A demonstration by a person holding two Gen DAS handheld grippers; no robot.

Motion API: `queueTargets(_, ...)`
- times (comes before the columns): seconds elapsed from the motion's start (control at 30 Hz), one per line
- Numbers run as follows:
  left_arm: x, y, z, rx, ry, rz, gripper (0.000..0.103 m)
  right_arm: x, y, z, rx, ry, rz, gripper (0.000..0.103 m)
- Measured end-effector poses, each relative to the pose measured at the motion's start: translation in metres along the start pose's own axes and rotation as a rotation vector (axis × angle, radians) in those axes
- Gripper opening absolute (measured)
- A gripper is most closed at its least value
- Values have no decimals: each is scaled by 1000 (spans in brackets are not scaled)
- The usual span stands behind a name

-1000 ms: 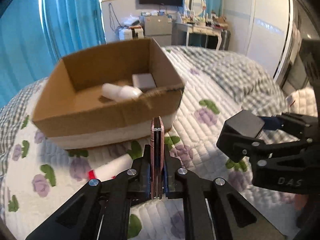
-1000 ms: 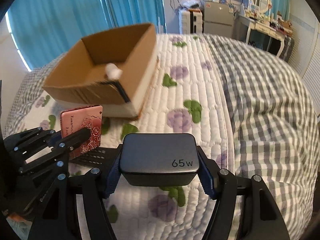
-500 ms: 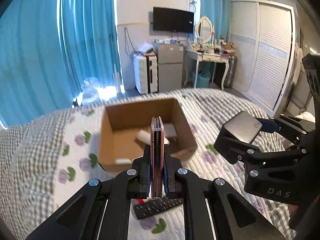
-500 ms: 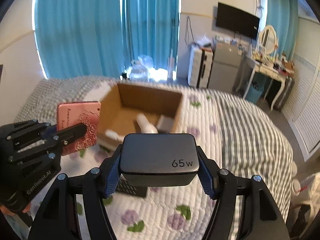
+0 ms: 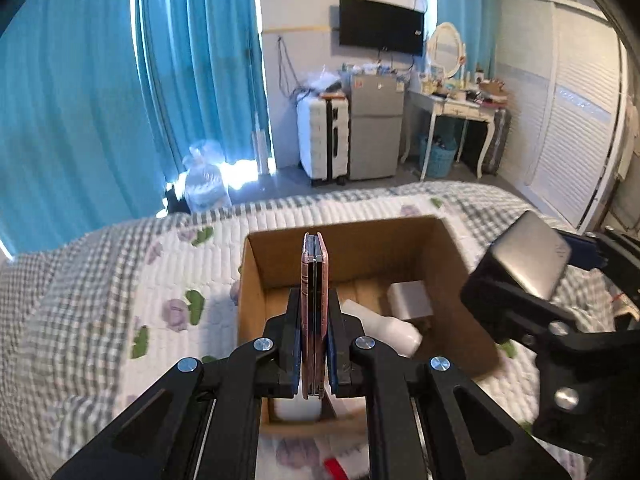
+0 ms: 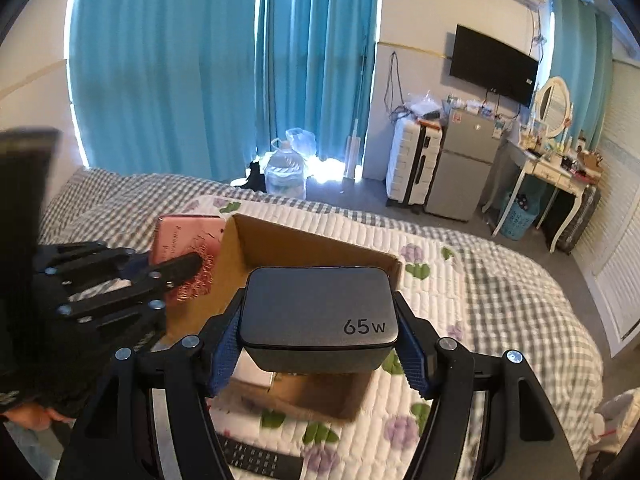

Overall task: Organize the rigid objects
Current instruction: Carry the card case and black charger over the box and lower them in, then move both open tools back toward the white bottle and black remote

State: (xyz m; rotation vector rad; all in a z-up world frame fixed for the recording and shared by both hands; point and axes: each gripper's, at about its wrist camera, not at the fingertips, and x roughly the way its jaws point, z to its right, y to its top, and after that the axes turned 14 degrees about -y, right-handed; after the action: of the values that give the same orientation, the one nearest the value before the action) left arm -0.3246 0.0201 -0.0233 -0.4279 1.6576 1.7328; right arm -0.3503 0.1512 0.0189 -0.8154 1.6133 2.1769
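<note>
My left gripper (image 5: 314, 320) is shut on a thin pink rose-printed case (image 5: 314, 280), held upright on its edge above the open cardboard box (image 5: 256, 272). The case also shows in the right wrist view (image 6: 188, 244). My right gripper (image 6: 320, 336) is shut on a grey 65W charger block (image 6: 316, 308), held over the same box (image 6: 256, 240); the charger shows at the right of the left wrist view (image 5: 528, 256). Inside the box lie a white bottle (image 5: 384, 324) and a small grey-white block (image 5: 410, 300).
The box sits on a quilted floral bedspread (image 5: 160, 292). A black remote (image 6: 256, 460) lies on the bed in front of the box. A red-and-white object (image 5: 332, 468) shows near the box. Beyond the bed are blue curtains, a suitcase, a small fridge and a dressing table.
Both grippers have risen and moved forward over the box; I look down into it from above. Both grips are unchanged.
</note>
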Motion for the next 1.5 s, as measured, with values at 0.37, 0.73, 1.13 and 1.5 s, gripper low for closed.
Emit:
queueTargets(0.37,72,-23,-23,3,-47,-88,14,87,-18,-4,-18,22,-88,66)
queueTargets(0.73,1,-20,-27,-3,42,26,66,63,-13,4,13,12,-83,66)
queueTargets(1.13,-37,-34,-89,-61,130,84,70,99,-7,-73,-47,82,-200,67)
queueTargets(1.5,-25,-59,-141,-204,112,56,70,110,-17,-89,-59,39,-175,90)
